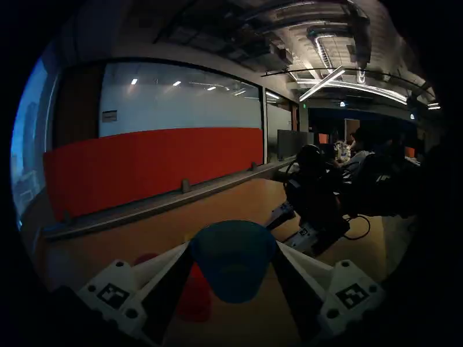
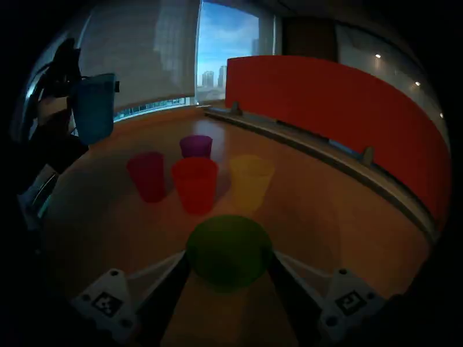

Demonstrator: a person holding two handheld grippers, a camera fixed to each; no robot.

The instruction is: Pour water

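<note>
Blue cup [image 1: 234, 272] is clamped in the left tongs [image 1: 233, 257], a finger pressed on each side wall, mouth up. The right gripper view has it high and well clear of the desk [image 2: 324, 220], off to one side of the cup cluster. That reads as pour height, not a set-down

Green cup [image 2: 228, 254] is clamped the same way in the right tongs [image 2: 228, 248], fingers tight on both sides, low and in front of the cluster. Looks upright. Can't tell if its base touches the desk

Four spare cups stand on the desk, mouths up and bunched close: red cup [image 2: 195, 185] front centre, crimson cup [image 2: 146, 175] just beside it, yellow cup [image 2: 250, 182] on the other side, purple cup [image 2: 195, 146] behind

Why held like this, my read:
- side-wall grip leaves each lip free, so either cup can tip without a finger in the stream
- blue is high and green is low, so blue is the likely pourer and green the receiver
- green sits clear of the cluster, so nothing gets knocked

Water: too dim to see a level in either cup, so no confirmation of which one is full

Next move needs the blue rim brought over the green mouth, then a slow tilt. Risks: thin plastic walls flexing under the clamp, or the stream missing and wetting the cluster
</note>
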